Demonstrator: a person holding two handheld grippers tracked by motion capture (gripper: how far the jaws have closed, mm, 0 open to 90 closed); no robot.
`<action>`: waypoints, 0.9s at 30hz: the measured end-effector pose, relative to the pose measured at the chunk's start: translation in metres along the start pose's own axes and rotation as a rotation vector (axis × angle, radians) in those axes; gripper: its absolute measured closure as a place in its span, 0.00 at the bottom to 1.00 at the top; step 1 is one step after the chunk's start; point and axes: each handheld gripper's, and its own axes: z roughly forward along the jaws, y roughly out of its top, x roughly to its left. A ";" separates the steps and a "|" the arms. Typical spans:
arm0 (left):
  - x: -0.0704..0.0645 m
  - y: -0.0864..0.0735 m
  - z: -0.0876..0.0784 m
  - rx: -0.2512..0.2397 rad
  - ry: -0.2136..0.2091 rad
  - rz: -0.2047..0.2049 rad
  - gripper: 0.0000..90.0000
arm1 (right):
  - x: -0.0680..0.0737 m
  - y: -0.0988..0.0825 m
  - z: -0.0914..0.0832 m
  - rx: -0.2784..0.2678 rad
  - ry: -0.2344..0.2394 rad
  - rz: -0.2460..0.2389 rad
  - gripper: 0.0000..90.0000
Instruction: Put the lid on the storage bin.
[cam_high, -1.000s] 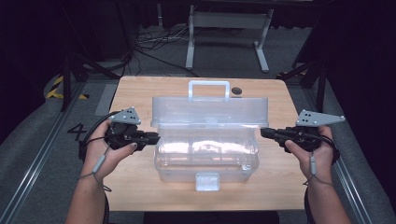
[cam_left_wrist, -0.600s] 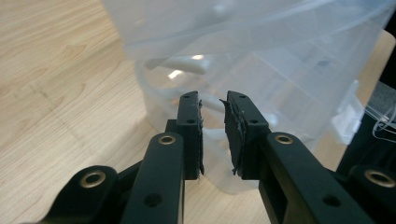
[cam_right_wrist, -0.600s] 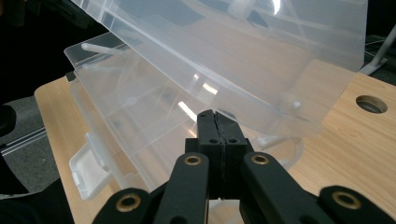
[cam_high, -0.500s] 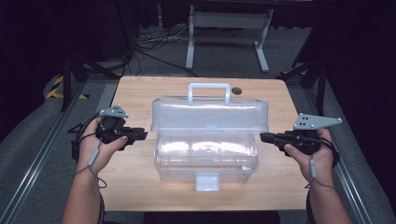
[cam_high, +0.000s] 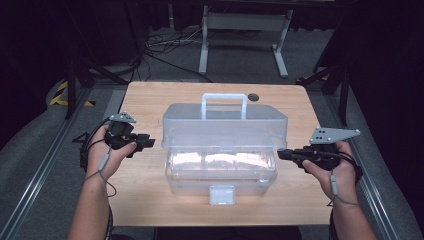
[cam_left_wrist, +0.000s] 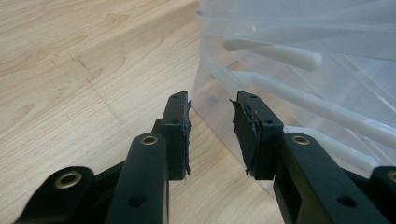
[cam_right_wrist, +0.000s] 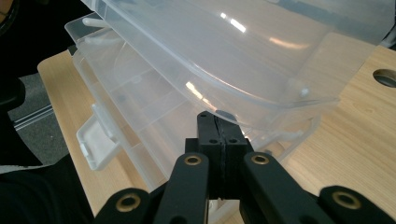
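Observation:
A clear plastic toolbox (cam_high: 220, 150) stands mid-table with its lid raised, its white handle (cam_high: 223, 102) at the back and its white latch (cam_high: 221, 194) at the front. My left gripper (cam_high: 150, 142) hovers just off the box's left end. In the left gripper view its jaws (cam_left_wrist: 210, 100) stand apart and have just been opening, with nothing between them and the box wall (cam_left_wrist: 303, 60) right beyond. My right gripper (cam_high: 281, 154) points at the box's right end. Its jaws (cam_right_wrist: 217, 116) are shut and empty, their tip just under the lid's edge (cam_right_wrist: 210, 51).
The wooden table (cam_high: 150, 100) has a dark round hole (cam_high: 253, 97) behind the box. Its left and right edges run close to both hands. On the floor beyond lie cables and a white stand's feet (cam_high: 240, 30).
My left gripper has drawn back to the left, away from the box's left end, and sunk a little while its jaws opened. The right gripper and the box have stayed put.

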 end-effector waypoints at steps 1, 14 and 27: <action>0.000 0.000 0.000 0.000 0.000 0.000 0.72 | 0.000 0.000 0.000 0.005 0.002 0.001 1.00; 0.016 -0.009 0.011 0.003 0.010 -0.017 0.65 | 0.003 -0.003 0.002 0.074 0.025 0.001 1.00; 0.024 -0.014 0.017 0.028 0.022 -0.030 0.61 | 0.004 -0.003 0.004 0.137 0.045 0.002 1.00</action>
